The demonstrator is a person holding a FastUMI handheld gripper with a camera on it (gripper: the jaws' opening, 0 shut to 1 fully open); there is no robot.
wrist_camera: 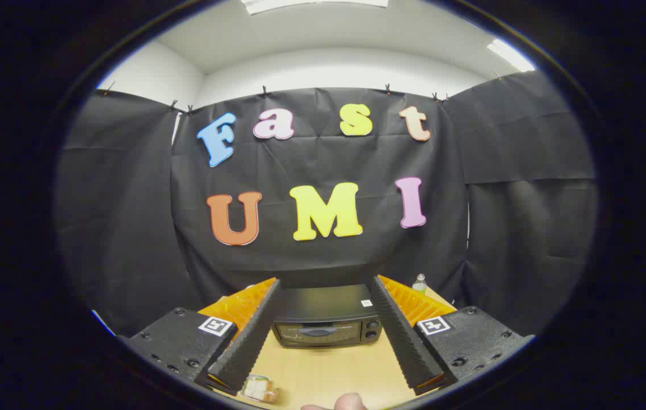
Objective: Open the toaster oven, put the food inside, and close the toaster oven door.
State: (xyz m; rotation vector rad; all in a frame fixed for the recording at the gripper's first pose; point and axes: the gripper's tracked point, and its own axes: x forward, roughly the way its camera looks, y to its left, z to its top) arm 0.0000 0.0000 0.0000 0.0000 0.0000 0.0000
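Here, the black box-shaped toaster oven with its glass door and two round knobs on the right is seen in the lower centre of the frame, standing on the light wooden table against the black cloth wall. It lies straight ahead of the gripper, framed between the two fingers and beyond their tips, well apart from them. Its long axis runs left to right across the frame, square to the line of approach, so the door and its horizontal handle face the tool directly. The door is judged to be closed, so the opening step is not yet done.

The gripper's fingers are spread wide, with nothing held between them. The tool is held level and centred on the oven, somewhat above the table.

A small item in clear wrapping, taken to be the food, is seen at the bottom of the frame, on the table just under the left finger; what it is cannot be told. A fingertip of a person shows at the bottom centre. A small clear bottle stands behind the right finger, beside the oven.

A straight forward reach to the handle is judged to be what the coming move calls for.
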